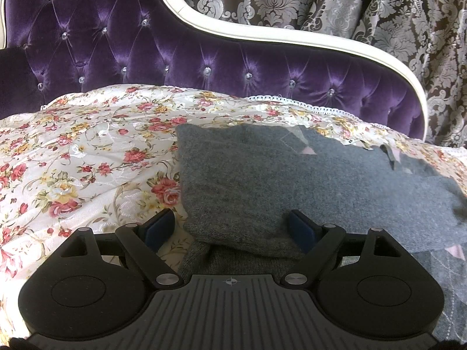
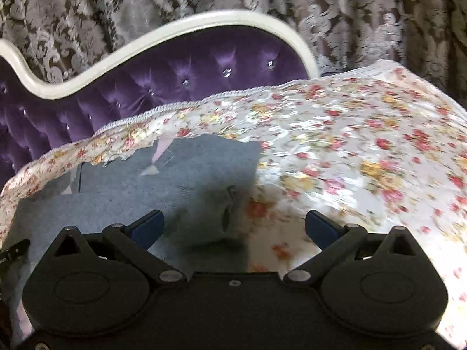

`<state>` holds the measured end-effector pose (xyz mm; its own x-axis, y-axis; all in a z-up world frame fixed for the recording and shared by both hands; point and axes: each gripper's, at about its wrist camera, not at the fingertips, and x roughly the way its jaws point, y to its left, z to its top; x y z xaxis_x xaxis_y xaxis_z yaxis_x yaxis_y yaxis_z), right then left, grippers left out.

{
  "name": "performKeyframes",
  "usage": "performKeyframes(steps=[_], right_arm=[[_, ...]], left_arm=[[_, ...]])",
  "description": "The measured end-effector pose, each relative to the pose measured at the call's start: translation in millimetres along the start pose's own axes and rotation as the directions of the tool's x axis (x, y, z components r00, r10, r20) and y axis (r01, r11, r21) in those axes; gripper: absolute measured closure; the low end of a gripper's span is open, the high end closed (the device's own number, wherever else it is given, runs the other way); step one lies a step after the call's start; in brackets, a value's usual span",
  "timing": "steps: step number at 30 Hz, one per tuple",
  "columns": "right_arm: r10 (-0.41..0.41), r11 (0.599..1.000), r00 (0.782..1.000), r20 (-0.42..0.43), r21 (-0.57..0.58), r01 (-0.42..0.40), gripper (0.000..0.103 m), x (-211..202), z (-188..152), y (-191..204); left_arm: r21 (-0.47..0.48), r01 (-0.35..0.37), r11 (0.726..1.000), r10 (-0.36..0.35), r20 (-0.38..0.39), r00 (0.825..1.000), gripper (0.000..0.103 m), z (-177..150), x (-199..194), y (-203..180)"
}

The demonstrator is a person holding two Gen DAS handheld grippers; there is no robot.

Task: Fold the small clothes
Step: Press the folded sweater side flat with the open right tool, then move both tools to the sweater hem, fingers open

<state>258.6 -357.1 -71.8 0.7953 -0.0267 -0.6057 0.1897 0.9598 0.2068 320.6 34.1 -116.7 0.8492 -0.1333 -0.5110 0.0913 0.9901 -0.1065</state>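
A grey knitted garment (image 1: 292, 180) with pale pink diamond marks lies partly folded on a floral cover (image 1: 87, 151). My left gripper (image 1: 230, 227) is open, its blue pads on either side of the garment's near left corner, which lies between them. In the right wrist view the same garment (image 2: 146, 186) lies at the left on the floral cover (image 2: 350, 151). My right gripper (image 2: 233, 224) is open and empty over the garment's right edge.
A purple tufted sofa back (image 1: 146, 46) with a white frame (image 1: 262, 32) rises behind the cover. A brown and silver damask curtain (image 1: 379, 14) hangs behind it. The cover's lace hem (image 2: 175, 108) runs along the back.
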Motion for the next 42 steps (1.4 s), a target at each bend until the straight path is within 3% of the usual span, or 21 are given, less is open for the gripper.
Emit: performKeyframes(steps=[5, 9, 13, 17, 23, 34, 39, 42], right_arm=[[-0.079, 0.996, 0.992, -0.094, -0.04, 0.076, 0.0, 47.0, -3.3, 2.1], [-0.082, 0.996, 0.993, -0.09, -0.055, 0.077, 0.001, 43.1, 0.3, 2.8], [-0.026, 0.999, 0.998, -0.054, -0.021, 0.025, 0.001, 11.3, 1.2, -0.7], [0.059, 0.998, 0.998, -0.025, -0.021, -0.059, 0.001, -32.4, -11.9, 1.8], [0.156, 0.988, 0.987, -0.04, -0.001, -0.156, 0.001, -85.5, -60.3, 10.6], [0.134, 0.989, 0.987, -0.094, -0.056, -0.139, 0.001, -136.8, -134.8, 29.7], [0.098, 0.99, 0.991, -0.091, -0.091, -0.106, 0.001, -149.6, -152.6, 31.1], [0.083, 0.989, 0.992, -0.091, -0.112, -0.093, 0.001, -154.5, -161.8, 32.3]], left_arm=[[0.01, -0.007, 1.0, 0.007, -0.01, 1.0, 0.018, 1.9, 0.9, -1.6], [0.036, 0.009, 0.999, -0.006, -0.085, 0.996, 0.017, 13.9, 1.9, -1.3], [0.007, 0.028, 1.0, -0.026, -0.19, 0.981, 0.018, 23.4, -16.1, 4.8], [0.021, 0.078, 0.997, -0.071, -0.224, 0.972, 0.018, 13.3, -56.6, 1.4], [0.11, 0.075, 0.991, -0.045, -0.251, 0.967, 0.018, -20.4, -117.0, -20.4], [0.148, 0.05, 0.988, -0.012, -0.25, 0.968, 0.018, -64.7, -176.4, -46.2], [0.148, 0.041, 0.988, 0.011, -0.333, 0.943, 0.018, -85.3, -175.4, -51.3], [0.129, 0.022, 0.991, 0.019, -0.309, 0.951, 0.017, -94.8, -180.9, -49.9]])
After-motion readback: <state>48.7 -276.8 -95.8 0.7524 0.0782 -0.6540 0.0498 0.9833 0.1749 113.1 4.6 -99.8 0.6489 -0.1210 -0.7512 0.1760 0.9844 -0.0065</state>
